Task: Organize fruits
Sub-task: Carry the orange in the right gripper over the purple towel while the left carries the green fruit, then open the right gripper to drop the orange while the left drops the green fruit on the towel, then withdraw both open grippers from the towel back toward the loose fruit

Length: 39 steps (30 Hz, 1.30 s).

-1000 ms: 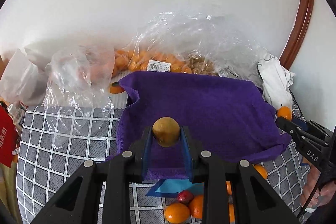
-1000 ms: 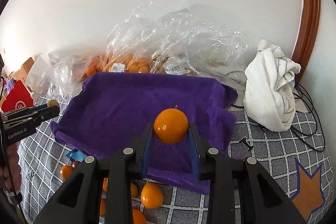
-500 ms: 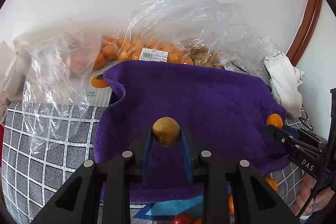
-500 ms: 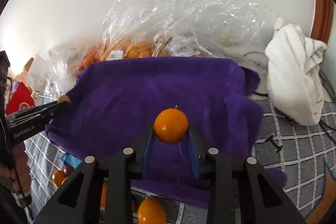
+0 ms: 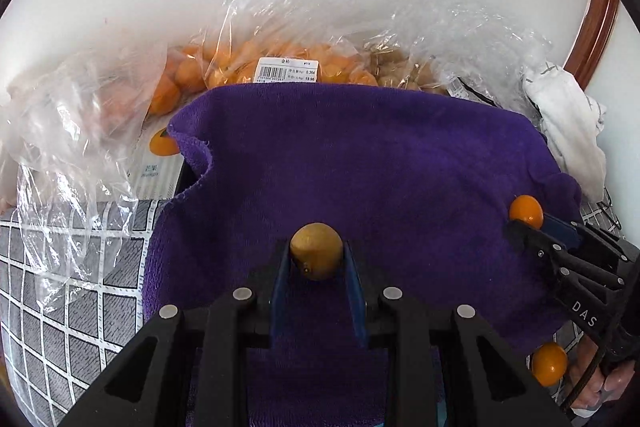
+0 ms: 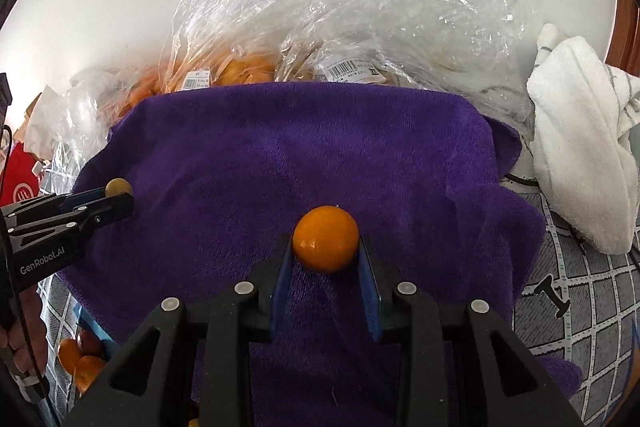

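Observation:
My left gripper (image 5: 317, 259) is shut on a small brownish-yellow fruit (image 5: 316, 255) and holds it over the near part of a purple towel (image 5: 360, 155). My right gripper (image 6: 325, 247) is shut on a small orange (image 6: 325, 243) over the same towel (image 6: 304, 155). The right gripper also shows in the left wrist view (image 5: 532, 223) at the towel's right edge, and the left gripper shows in the right wrist view (image 6: 116, 201) at the towel's left edge.
Clear plastic bags of oranges (image 5: 280, 63) lie behind the towel against the white wall. A white cloth (image 6: 580, 163) lies at the right. Loose oranges (image 6: 78, 361) lie on the checked grey cover (image 5: 60, 299) near the towel's front. A red packet (image 6: 24, 183) is at far left.
Both grippers have moved forward over the purple towel with their fruits still held. The loose fruits in front of the towel have slid almost out of view.

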Each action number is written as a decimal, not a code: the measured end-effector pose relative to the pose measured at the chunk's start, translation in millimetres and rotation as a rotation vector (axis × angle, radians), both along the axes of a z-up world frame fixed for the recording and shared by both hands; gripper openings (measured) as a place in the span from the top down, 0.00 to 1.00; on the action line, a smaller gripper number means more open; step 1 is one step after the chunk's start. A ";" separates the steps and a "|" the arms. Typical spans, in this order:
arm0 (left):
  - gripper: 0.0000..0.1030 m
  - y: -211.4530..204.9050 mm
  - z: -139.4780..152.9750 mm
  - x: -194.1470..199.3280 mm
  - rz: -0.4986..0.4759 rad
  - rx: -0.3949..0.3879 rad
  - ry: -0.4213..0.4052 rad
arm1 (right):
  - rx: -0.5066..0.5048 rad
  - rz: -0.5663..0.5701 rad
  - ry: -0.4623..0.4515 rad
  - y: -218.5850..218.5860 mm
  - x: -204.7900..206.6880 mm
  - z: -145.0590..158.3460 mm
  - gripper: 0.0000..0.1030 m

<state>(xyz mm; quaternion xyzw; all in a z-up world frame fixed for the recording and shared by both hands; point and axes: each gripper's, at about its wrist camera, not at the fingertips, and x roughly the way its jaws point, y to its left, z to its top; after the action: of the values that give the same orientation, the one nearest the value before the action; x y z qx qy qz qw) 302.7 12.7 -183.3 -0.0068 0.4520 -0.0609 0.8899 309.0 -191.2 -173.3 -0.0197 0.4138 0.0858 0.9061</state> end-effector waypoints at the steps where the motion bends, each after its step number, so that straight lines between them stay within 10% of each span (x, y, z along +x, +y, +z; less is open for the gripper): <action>1: 0.75 0.6 -0.4 -0.2 -0.001 -0.010 0.002 | -0.001 0.005 -0.004 0.5 -0.6 1.4 0.69; 7: 0.40 -7.7 1.0 -0.6 -0.019 0.025 0.001 | -0.034 0.026 -0.041 5.9 -8.6 10.9 0.43; 23: 0.40 16.1 47.4 -50.0 0.060 -0.008 -0.072 | -0.095 -0.054 -0.165 7.5 -77.2 61.9 0.40; 39: 0.40 41.0 63.0 -145.9 0.066 -0.020 -0.107 | 0.013 -0.072 -0.060 3.8 -153.0 69.0 0.39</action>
<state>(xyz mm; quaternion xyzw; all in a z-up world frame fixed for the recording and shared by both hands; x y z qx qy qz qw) 156.8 53.6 -120.2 -0.0275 0.4028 -0.0366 0.9142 156.0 -187.4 -104.2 -0.0013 0.3863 0.0553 0.9207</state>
